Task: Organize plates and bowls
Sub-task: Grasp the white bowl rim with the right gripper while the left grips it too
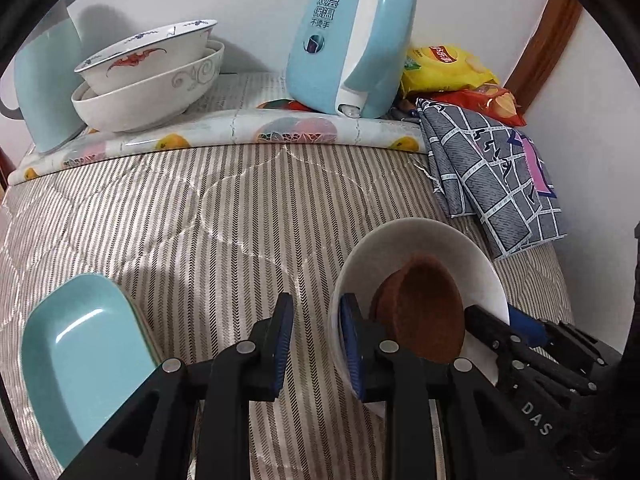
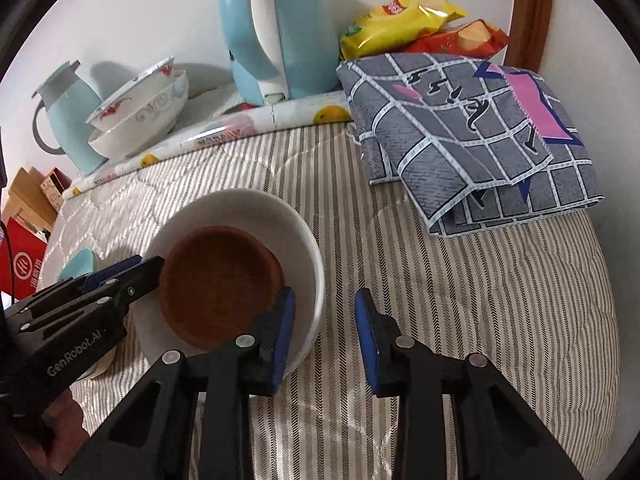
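Left gripper (image 1: 316, 334) is low over the striped quilt (image 1: 180, 216), jaws narrow, nothing clamped. Its right pad sits against the outside of the white bowl's (image 1: 420, 248) near rim; its left pad is over bare quilt. The gap between them is empty.

Right gripper (image 2: 325, 334) has jaws part open. Its left pad is inside the white bowl's (image 2: 304, 248) rim, beside the brown bowl (image 2: 216, 280) nested in it. The right pad is outside over the quilt, apart from the wall, so it straddles the rim without pinching.

Teal dish (image 1: 76, 356) lies just left of the left gripper, not touched.

Two stacked bowls (image 1: 152, 76) sit on the far ledge, between a jug (image 1: 44, 80) and a blue kettle (image 1: 344, 36), well apart from both grippers. Checked cloth (image 2: 472, 136) and snack bags (image 2: 404, 20) are at the far right.
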Demonstrator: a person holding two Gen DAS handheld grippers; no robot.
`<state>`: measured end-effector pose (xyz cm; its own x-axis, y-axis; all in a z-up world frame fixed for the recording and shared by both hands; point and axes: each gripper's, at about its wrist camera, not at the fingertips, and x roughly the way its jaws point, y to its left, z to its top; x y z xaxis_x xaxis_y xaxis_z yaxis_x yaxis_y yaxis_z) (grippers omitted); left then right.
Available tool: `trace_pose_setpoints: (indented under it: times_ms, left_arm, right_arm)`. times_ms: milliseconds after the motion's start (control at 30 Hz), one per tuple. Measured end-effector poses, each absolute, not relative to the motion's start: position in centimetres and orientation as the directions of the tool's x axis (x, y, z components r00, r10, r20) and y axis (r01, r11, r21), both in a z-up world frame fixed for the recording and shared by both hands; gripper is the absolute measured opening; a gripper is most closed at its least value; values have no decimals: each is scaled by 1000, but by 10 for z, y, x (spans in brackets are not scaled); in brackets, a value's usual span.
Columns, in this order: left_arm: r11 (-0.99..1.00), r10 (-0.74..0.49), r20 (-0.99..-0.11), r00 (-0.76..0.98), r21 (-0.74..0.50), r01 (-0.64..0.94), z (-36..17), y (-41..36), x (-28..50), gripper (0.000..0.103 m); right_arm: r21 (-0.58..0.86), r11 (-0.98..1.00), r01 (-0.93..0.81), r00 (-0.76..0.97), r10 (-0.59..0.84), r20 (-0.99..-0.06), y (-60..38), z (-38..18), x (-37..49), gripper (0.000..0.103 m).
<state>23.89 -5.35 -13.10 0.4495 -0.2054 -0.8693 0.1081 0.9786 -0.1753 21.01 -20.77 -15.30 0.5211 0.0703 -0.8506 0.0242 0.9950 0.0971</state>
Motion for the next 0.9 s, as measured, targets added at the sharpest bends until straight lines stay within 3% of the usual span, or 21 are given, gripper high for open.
trace_pose_setpoints:
  times_ms: [900]
  left_arm:
    - [972, -231, -878, 419, -188, 142, -147, -61, 259, 27]
  right_arm:
    - [85, 994, 62, 511, 41, -859, -209, -162, 223, 31]
